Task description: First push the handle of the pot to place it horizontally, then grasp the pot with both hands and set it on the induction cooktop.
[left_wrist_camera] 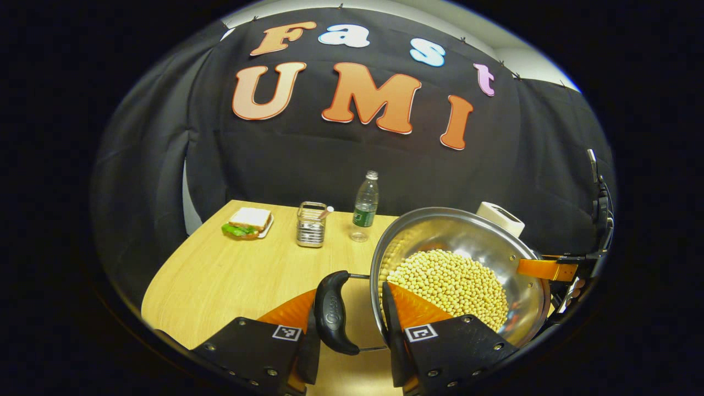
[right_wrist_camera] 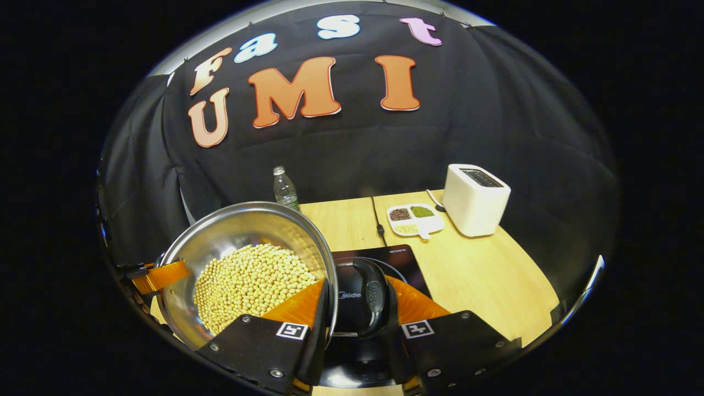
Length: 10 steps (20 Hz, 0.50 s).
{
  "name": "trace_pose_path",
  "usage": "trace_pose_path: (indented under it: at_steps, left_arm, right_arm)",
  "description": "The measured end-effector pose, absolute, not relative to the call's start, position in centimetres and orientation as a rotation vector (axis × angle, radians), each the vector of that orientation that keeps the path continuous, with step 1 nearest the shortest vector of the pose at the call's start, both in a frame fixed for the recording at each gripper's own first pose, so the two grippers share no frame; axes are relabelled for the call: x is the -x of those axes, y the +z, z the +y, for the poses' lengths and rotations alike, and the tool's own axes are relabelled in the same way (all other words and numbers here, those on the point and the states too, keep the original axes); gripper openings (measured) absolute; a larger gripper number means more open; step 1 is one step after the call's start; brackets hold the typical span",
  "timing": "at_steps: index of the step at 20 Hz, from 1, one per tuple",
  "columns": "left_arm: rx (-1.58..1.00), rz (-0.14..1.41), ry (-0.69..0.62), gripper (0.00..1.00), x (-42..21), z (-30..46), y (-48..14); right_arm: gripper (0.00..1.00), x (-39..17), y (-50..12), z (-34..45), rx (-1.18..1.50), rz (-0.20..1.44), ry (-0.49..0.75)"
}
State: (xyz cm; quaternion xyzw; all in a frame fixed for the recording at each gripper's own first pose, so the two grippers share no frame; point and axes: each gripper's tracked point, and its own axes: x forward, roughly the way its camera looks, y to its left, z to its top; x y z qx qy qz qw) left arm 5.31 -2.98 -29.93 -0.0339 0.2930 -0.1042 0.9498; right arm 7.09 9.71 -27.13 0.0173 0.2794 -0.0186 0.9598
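- The pot (left_wrist_camera: 467,258), steel and holding pale beans (left_wrist_camera: 454,286), was carried between both tools above the wooden table (left_wrist_camera: 220,280).
- The left gripper (left_wrist_camera: 347,308) was closed narrow across the pot's left rim: one finger outside the black side handle (left_wrist_camera: 333,313), the other inside the wall.
- The right gripper (right_wrist_camera: 357,302) was clamped likewise on the opposite rim, its fingers straddling the second black handle (right_wrist_camera: 371,300).
- The induction cooktop (right_wrist_camera: 396,261) lay just beyond and below the right rim.
- Open table lay right of the cooktop, bounded by the toaster (right_wrist_camera: 476,201) and the divided dish (right_wrist_camera: 415,219).
- The bottle (left_wrist_camera: 365,206), the metal holder (left_wrist_camera: 311,224) and the sandwich plate (left_wrist_camera: 248,223) stood near the far edge, well apart from the pot.
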Motion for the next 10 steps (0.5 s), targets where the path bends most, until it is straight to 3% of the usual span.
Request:
trace_pose_path:
  at_steps: [10]
  left_arm:
    - [0.064, 0.683, -0.285, 0.53, -4.8, -11.2, -33.0]
  right_arm:
    - [0.47, -5.8, -28.9, 1.3, -0.049, 0.61, -0.11]
